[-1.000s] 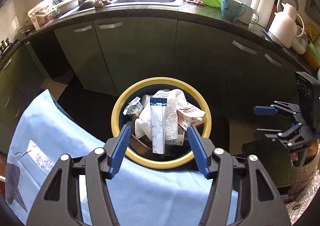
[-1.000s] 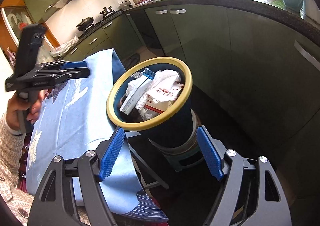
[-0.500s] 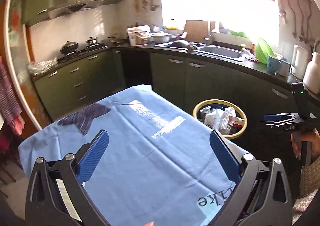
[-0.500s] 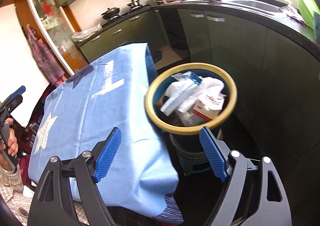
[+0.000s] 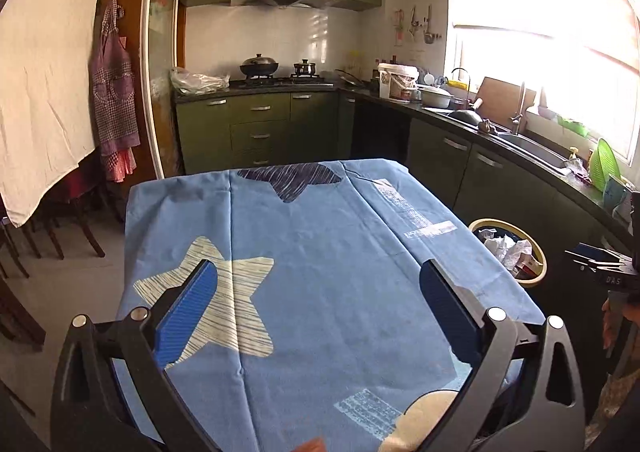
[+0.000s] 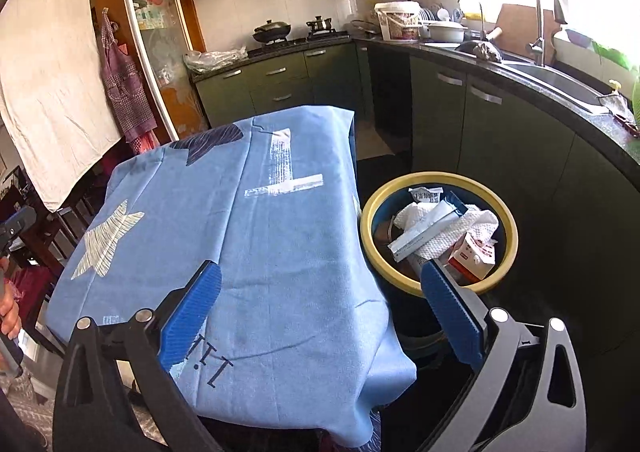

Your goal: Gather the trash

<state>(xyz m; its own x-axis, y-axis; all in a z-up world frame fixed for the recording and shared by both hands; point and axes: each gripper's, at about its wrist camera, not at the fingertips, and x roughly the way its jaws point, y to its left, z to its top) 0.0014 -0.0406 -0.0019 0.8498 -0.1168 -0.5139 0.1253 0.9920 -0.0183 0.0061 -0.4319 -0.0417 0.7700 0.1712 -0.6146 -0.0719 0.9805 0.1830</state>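
A dark blue trash bin with a yellow rim (image 6: 438,282) stands on the floor by the table's right side; it also shows in the left wrist view (image 5: 536,282). It holds a paper towel (image 6: 454,238), a long white tube box (image 6: 420,232) and a small red-and-white carton (image 6: 474,254). My left gripper (image 5: 320,310) is open and empty above the blue tablecloth (image 5: 320,252). My right gripper (image 6: 320,310) is open and empty, over the table's near right corner, beside the bin.
Dark green cabinets (image 6: 500,132) and a black counter with a sink (image 6: 560,78) curve along the right. A stove with pots (image 5: 276,70) is at the back. Wooden chairs (image 5: 24,244) and a hanging white cloth (image 5: 40,72) are on the left.
Both grippers have pulled back from the bin and turned left toward the table. The bin went from centre to the right of each view. Both stay open.
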